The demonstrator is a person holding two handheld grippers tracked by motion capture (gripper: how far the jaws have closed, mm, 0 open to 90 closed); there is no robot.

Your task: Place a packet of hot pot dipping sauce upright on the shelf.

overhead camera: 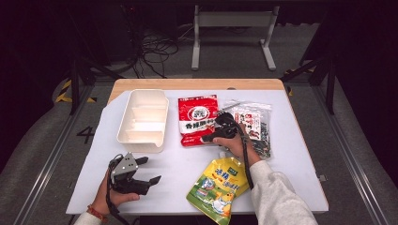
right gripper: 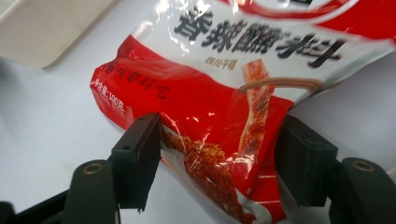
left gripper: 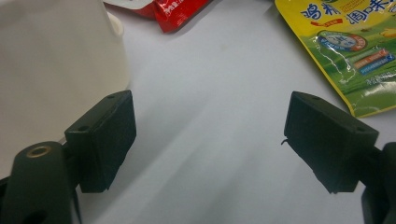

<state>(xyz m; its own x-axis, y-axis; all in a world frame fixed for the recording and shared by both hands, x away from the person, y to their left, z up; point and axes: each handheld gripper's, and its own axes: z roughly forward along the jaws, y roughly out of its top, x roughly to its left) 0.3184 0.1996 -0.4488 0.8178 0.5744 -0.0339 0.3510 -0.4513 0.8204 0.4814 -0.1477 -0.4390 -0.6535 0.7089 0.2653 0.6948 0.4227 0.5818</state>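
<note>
**Two grippers, one at the red packet**

Two hand-held grippers work over a white table. We see the right gripper at the near edge of the red seasoning packet, which lies flat at the middle of the table, just right of the white divided tray. In the right gripper view its jaws stand wide, one on each side of the packet's near corner; the left pad seems just at the foil edge, but we cannot tell whether either pad presses on it. The packet rests on the table, not lifted.

We find the left gripper at the near left of the table, just near of the tray, held in the person's left hand. Its jaws stand wide apart with nothing but bare table between them, as the left gripper view confirms.

A yellow-green spouted pouch lies near the front edge, just near of the right hand. A clear bag with dark contents lies right of the red packet, partly under that hand.
</note>
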